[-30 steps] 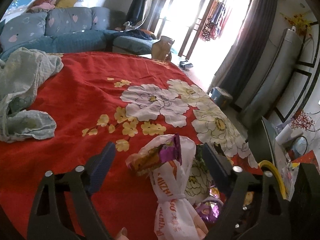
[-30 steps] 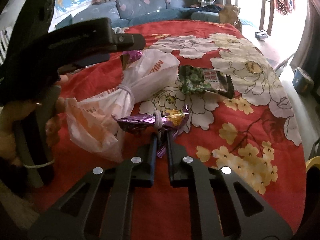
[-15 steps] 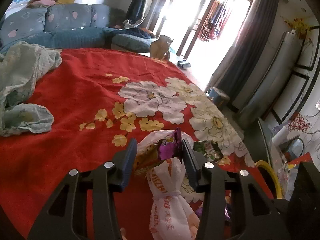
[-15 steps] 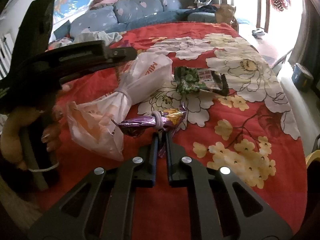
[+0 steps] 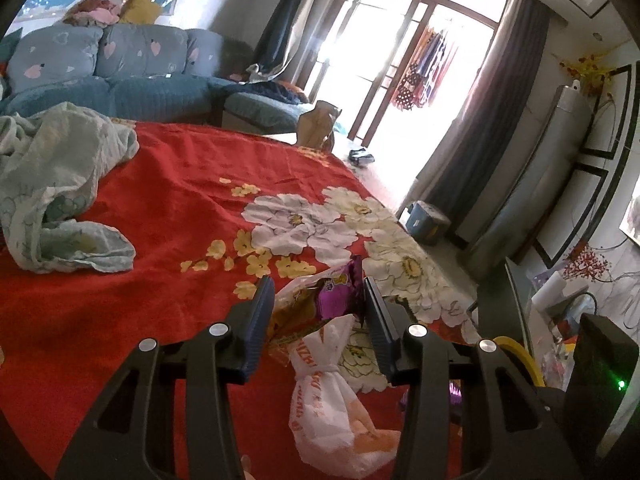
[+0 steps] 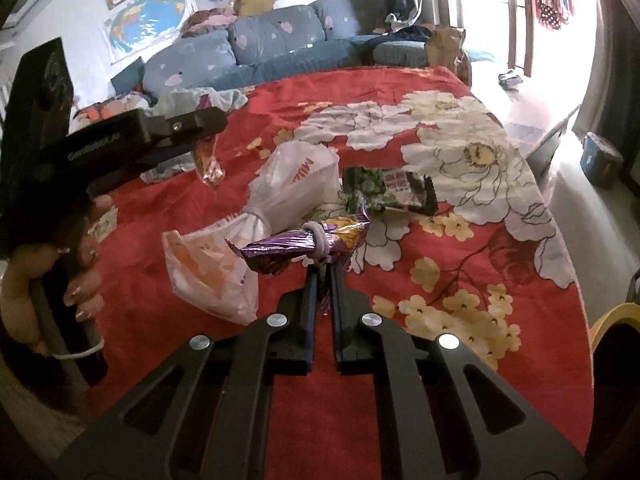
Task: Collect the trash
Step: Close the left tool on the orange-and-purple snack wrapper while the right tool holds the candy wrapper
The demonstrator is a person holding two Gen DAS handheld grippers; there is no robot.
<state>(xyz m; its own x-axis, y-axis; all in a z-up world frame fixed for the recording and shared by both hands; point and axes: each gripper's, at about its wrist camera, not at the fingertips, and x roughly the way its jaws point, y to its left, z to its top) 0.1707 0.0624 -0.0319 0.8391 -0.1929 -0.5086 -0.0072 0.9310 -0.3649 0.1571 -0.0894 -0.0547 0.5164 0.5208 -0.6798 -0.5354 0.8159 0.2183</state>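
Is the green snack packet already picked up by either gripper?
No, the green packet lies on the red bedspread, beyond the white bag.

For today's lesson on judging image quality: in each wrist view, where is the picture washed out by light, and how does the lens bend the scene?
Left wrist view: the tall glass balcony doors blow out to white, and the straight dark grey curtain bows. Right wrist view: glare whitens the floor by the window, and the red flowered bedspread curves; corners are black in both.

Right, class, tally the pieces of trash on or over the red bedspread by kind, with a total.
White plastic bag: 1
Green snack packet: 1
Purple-and-orange wrappers: 2
Total: 4
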